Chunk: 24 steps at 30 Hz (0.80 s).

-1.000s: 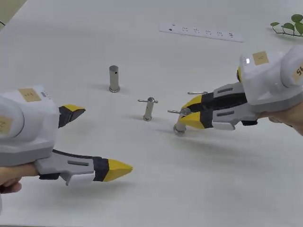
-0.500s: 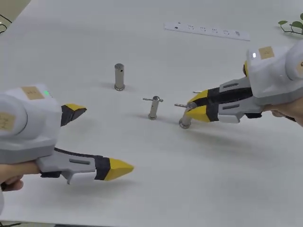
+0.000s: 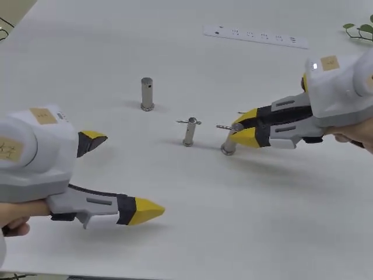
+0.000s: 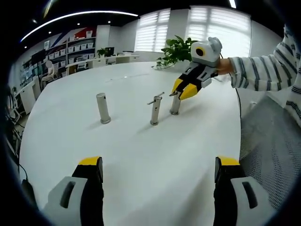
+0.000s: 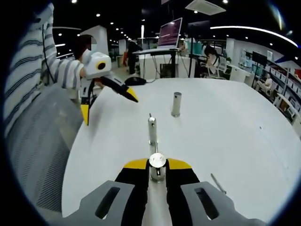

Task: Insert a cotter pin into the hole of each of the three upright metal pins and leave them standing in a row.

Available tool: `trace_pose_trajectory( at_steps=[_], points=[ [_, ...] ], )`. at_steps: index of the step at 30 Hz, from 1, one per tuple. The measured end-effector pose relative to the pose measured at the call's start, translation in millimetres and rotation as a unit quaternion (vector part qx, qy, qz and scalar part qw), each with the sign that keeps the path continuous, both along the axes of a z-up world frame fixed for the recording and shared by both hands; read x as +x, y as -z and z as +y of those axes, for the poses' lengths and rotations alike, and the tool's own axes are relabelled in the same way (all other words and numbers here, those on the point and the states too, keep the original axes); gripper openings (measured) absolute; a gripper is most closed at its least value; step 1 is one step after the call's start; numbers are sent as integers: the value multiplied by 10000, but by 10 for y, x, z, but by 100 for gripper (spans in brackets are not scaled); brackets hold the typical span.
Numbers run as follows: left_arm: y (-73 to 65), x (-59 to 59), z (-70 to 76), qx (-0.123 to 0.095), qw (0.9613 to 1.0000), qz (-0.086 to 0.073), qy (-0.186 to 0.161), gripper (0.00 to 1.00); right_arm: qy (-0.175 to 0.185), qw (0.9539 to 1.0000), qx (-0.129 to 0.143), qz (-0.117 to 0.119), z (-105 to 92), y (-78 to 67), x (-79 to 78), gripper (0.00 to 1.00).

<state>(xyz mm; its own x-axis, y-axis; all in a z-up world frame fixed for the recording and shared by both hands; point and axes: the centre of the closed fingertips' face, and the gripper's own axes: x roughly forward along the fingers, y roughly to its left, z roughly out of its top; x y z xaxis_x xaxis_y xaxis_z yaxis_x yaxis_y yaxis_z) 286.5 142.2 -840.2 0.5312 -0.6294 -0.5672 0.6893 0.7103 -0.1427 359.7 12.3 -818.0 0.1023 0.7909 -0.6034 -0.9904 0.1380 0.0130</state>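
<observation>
Head view: three metal pins stand in a row across the middle of the bench. The right gripper has its jaws pressed together on the top of the end pin, the one nearest the bench's right edge. This is probably to steady it while its cotter pin sits through the hole, tip poking out on the side away from the gripper. I cannot tell whether the jaws bear on the pin alone or on the cotter's loop as well. The middle pin already carries a second cotter pin. The bare pin, toward the left edge, has none. A loose cotter pin lies flat just beside the right gripper, handy for that last one. The left gripper hovers by the near edge, jaws spread wide and holding nothing, probably kept clear.
</observation>
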Motion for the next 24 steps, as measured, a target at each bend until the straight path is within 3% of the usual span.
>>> trace_pose_trajectory(
  at_steps=[8, 14, 17, 24],
  points=[
    [5, -10, -37, -41, 10000, 54, 14, 99, -112, 9998, -69, -176, 9, 7, -14, 15],
    [9, -49, -42, -25, 10000, 80, 43, 99, -51, 9999, -145, -80, -15, 31, -22, 16],
    [10, -59, -27, -25, 9999, 96, 25, 99, -13, 9997, -206, -86, -34, 61, -24, 22],
    [-14, -49, 30, 26, 10000, 90, 12, 99, 259, 9994, 127, 187, -45, 2, -51, 28]
  ],
)
